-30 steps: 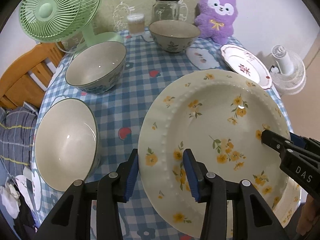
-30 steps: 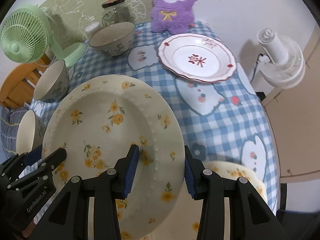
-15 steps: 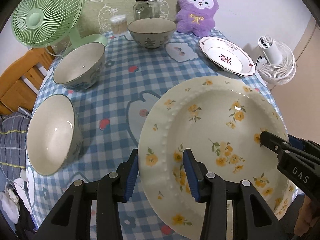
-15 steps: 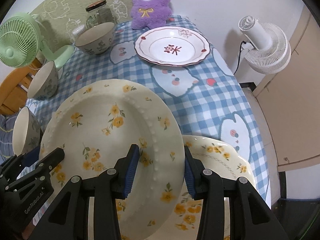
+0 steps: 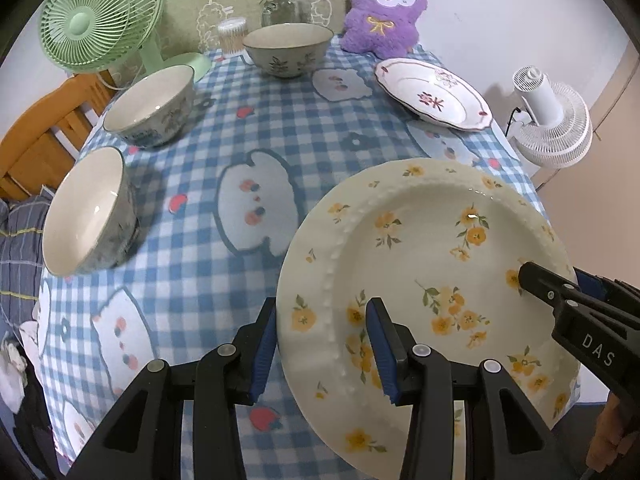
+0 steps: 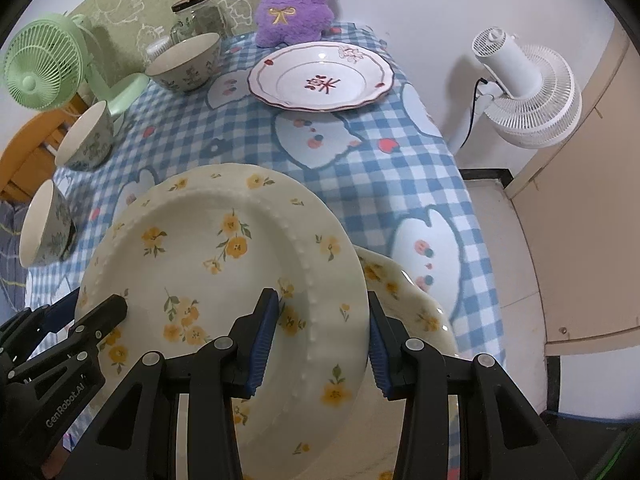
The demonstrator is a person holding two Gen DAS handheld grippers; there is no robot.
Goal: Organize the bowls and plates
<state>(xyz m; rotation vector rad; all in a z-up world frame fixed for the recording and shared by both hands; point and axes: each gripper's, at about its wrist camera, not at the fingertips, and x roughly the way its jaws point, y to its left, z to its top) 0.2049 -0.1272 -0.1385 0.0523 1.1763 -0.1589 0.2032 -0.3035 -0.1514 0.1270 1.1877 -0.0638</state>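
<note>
Left wrist view: the yellow-flowered plate point(image 5: 424, 264) is carried above the blue checked tablecloth point(image 5: 224, 152), its near-left rim clamped between the pads of the left gripper point(image 5: 322, 346). From the right wrist view the opposite rim is seen clenched by the right gripper point(image 6: 320, 338), so the plate is borne by both. Just beneath its right edge a second flowered plate point(image 6: 416, 304) lies at the table's near corner. The step in hand is judged to be stacking: the carried plate is being brought over the lower one. Centring, a level lowering and a joint release of both rims would be called for next. Three bowls point(image 5: 148, 106) and a red-patterned plate point(image 5: 434, 94) are left unsorted beyond.
</note>
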